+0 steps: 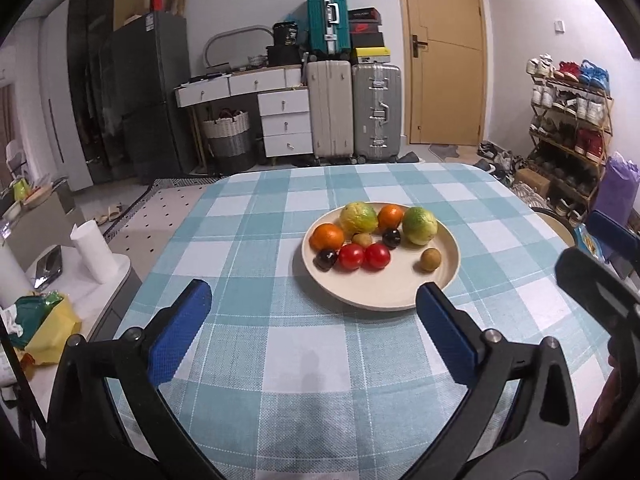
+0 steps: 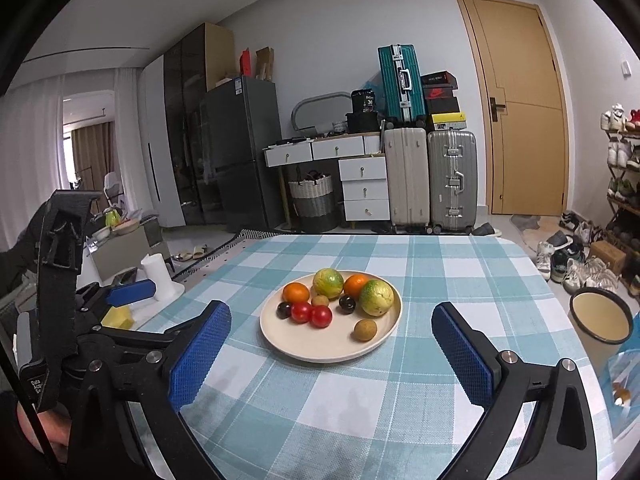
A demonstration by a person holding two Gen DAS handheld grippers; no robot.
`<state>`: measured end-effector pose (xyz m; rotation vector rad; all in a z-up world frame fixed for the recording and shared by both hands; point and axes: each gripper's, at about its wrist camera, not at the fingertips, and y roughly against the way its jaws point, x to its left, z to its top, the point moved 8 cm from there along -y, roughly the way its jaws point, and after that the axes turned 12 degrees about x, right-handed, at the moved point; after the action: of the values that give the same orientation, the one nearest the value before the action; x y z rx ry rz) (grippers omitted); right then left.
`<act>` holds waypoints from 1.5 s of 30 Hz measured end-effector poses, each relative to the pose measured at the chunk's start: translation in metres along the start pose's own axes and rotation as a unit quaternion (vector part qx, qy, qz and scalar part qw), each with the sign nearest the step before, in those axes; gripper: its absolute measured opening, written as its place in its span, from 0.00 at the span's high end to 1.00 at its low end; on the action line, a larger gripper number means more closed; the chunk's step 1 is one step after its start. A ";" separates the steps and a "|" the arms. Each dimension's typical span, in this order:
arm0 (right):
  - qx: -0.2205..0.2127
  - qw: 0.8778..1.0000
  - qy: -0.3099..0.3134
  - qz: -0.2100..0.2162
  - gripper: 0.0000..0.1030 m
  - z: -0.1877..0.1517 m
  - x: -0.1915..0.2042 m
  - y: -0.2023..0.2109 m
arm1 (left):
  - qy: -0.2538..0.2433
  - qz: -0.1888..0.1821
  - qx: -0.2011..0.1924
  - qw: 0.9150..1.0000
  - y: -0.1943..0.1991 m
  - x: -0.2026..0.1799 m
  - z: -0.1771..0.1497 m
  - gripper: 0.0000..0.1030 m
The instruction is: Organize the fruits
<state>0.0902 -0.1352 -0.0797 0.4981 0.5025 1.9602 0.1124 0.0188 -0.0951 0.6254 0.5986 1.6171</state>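
Observation:
A cream plate (image 1: 400, 292) (image 2: 316, 350) sits on the checked tablecloth. On it lie two oranges (image 1: 327, 237) (image 2: 296, 293), two yellow-green citrus fruits (image 1: 419, 225) (image 2: 376, 297), two red tomatoes (image 1: 377, 256) (image 2: 321, 316), two dark plums (image 1: 327, 258) (image 2: 347, 303) and two small brown fruits (image 1: 430, 259) (image 2: 365, 329). My left gripper (image 1: 314, 296) is open and empty, hovering just short of the plate's near rim. My right gripper (image 2: 332, 316) is open and empty, its fingers either side of the plate, short of it.
The table (image 1: 304, 360) has a blue-and-white checked cloth. A cream bucket (image 2: 602, 318) stands off the table's right edge. A side cabinet with a white roll (image 1: 94, 252) and a yellow bag (image 1: 54, 332) stands to the left. Suitcases, drawers and a shoe rack line the far wall.

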 end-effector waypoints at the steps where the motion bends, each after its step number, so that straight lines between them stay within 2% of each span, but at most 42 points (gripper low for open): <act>1: -0.003 1.000 0.004 -0.005 0.00 -0.001 0.001 0.000 | 0.004 -0.003 -0.001 1.000 -0.002 0.002 -0.001 0.01; 14: -0.040 0.999 0.006 -0.004 0.00 -0.009 -0.001 -0.005 | 0.057 -0.058 -0.029 0.996 -0.026 0.021 -0.009 0.01; 21: -0.034 0.999 0.008 -0.002 0.00 -0.013 -0.006 -0.019 | 0.047 -0.040 -0.081 0.995 -0.027 0.024 -0.006 0.01; 28: -0.044 0.999 0.027 -0.013 0.00 -0.019 -0.004 -0.025 | 0.049 -0.061 -0.086 0.993 -0.029 0.024 -0.005 0.01; 32: -0.038 0.999 0.036 -0.016 0.00 -0.021 -0.001 -0.030 | 0.059 -0.059 -0.097 0.992 -0.027 0.027 -0.006 0.01; 38: -0.024 0.999 0.031 -0.024 0.00 -0.022 -0.004 -0.037 | 0.041 -0.049 -0.109 0.992 -0.021 0.018 -0.007 0.01; 45: -0.028 0.998 0.040 -0.027 0.00 -0.023 -0.001 -0.035 | 0.034 -0.044 -0.112 0.992 -0.019 0.014 -0.008 0.01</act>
<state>0.1041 -0.1246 -0.1179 0.3679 0.5049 1.9429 0.1188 0.0343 -0.1126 0.3741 0.4793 1.6012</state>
